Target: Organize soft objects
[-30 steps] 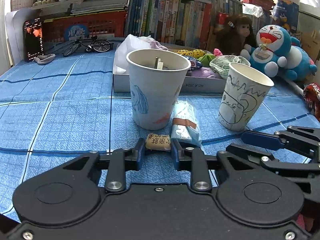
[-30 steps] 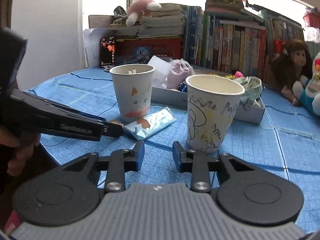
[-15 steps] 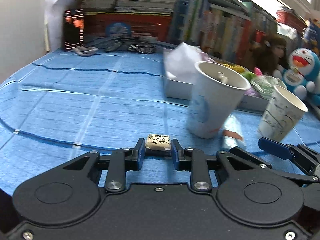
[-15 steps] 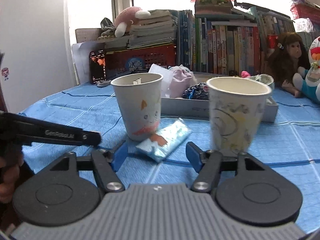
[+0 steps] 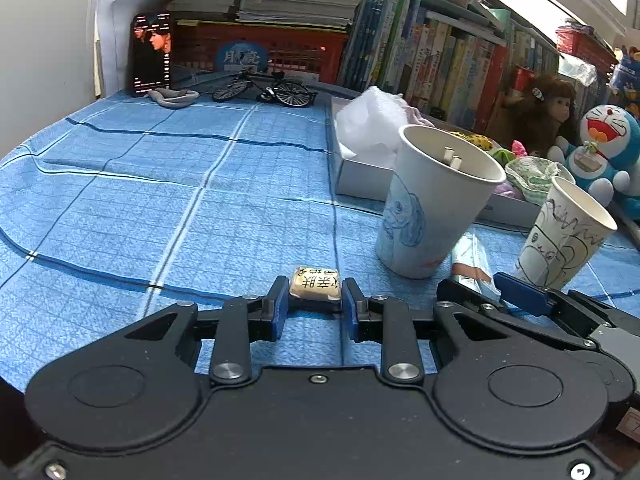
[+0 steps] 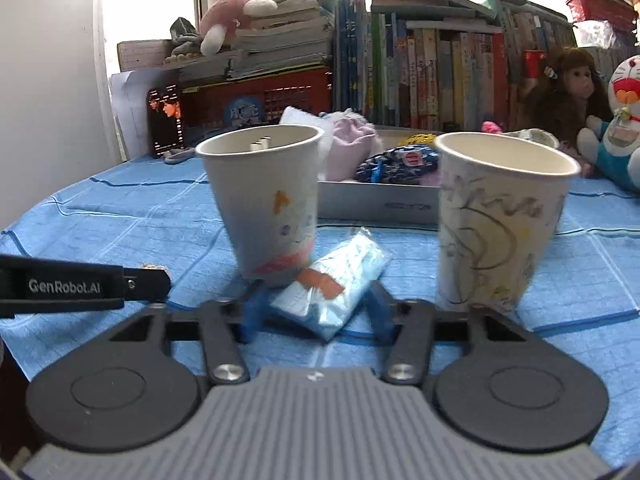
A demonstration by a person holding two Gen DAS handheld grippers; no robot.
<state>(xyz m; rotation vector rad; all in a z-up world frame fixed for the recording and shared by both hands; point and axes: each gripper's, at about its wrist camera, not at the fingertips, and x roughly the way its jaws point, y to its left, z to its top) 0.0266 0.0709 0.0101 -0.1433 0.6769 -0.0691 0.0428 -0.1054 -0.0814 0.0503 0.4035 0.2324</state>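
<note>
My left gripper [image 5: 315, 305] is shut on a small tan wrapped packet [image 5: 315, 283] with printed characters, held just above the blue cloth. My right gripper [image 6: 316, 314] is open, its blue fingers on either side of a light blue tissue pack [image 6: 334, 284] that lies between two paper cups. The tissue pack also shows in the left wrist view [image 5: 472, 266]. The left cup [image 6: 266, 204] has a drawn face and holds small white pieces. The right cup [image 6: 500, 216] has scribbles and looks empty.
A grey tray [image 6: 380, 202] with soft items stands behind the cups. Plush toys, a monkey [image 5: 536, 112] and a Doraemon [image 5: 604, 144], sit at the right. Books, a red crate, a toy bicycle [image 5: 266, 88] and a phone [image 5: 152, 54] line the back.
My left gripper has drawn back to the left with the tan packet. My right gripper has opened wide and moved forward around the tissue pack.
</note>
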